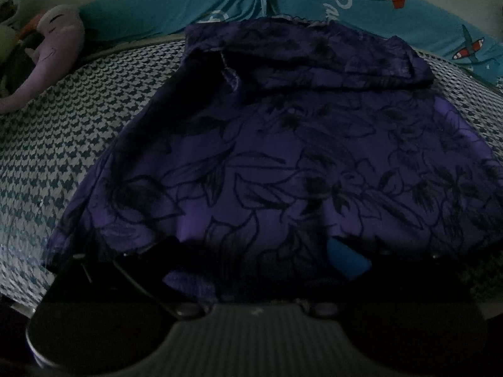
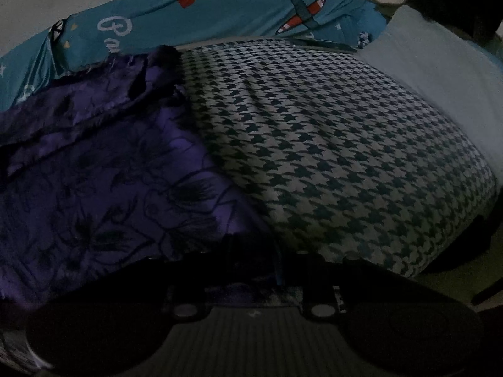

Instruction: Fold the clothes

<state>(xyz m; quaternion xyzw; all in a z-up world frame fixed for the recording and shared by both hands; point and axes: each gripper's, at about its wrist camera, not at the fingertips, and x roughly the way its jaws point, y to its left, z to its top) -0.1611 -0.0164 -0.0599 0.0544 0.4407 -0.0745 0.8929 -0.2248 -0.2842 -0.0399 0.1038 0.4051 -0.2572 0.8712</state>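
The purple dress [image 1: 283, 157] lies spread on the bed [image 2: 345, 157], its top part folded over near the teal bumper [image 1: 141, 15]. The left gripper [image 1: 251, 260] sits at the near hem, fingers spread with cloth between them. The right gripper [image 2: 276, 270] is at the dress's right edge, fingers nearly together, pinching that edge as far as the dark view shows

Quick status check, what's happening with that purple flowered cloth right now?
Left claw spread wide over near hem of purple floral garment. Right claw closed on its right edge. Garment flat on houndstooth bedcover, top folded down. Nothing in the way.
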